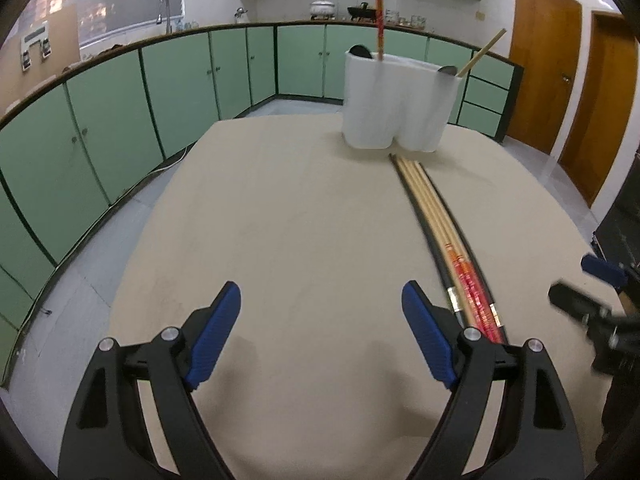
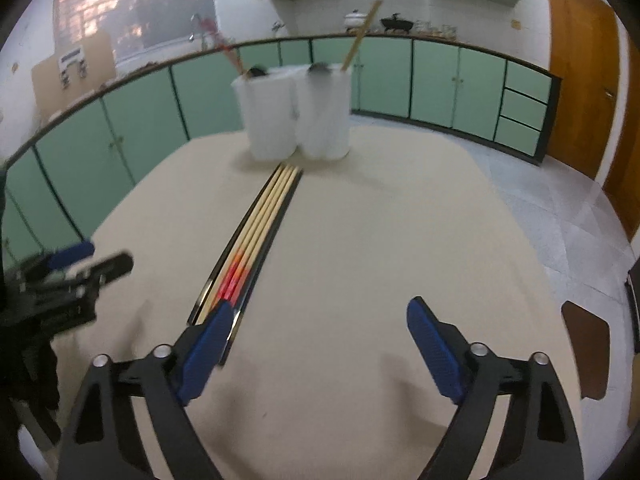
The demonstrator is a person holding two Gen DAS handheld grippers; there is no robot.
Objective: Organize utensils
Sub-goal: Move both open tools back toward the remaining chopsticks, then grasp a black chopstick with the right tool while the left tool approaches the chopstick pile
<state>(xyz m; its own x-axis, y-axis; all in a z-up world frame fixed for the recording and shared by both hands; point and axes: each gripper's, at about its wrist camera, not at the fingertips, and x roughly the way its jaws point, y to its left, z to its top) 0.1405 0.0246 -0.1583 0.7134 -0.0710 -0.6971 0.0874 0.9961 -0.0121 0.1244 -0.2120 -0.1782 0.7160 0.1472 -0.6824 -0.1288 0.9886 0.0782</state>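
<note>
A row of chopsticks (image 1: 440, 224), wooden and black, some with red ends, lies on the beige table (image 1: 280, 240) and points at a white lobed utensil holder (image 1: 396, 100) at the far edge. The holder has a red chopstick (image 1: 379, 20), a wooden chopstick (image 1: 482, 53) and dark spoon ends in it. My left gripper (image 1: 322, 332) is open and empty, left of the chopsticks' near ends. In the right wrist view my right gripper (image 2: 320, 344) is open and empty, its left fingertip (image 2: 216, 328) over the near ends of the chopsticks (image 2: 260, 240). The holder (image 2: 294, 116) stands beyond.
Green cabinets (image 1: 120, 112) under a counter curve around behind the table. Wooden doors (image 1: 544, 60) stand at the right. The other gripper shows at the right edge of the left view (image 1: 592, 300) and the left edge of the right view (image 2: 72, 276).
</note>
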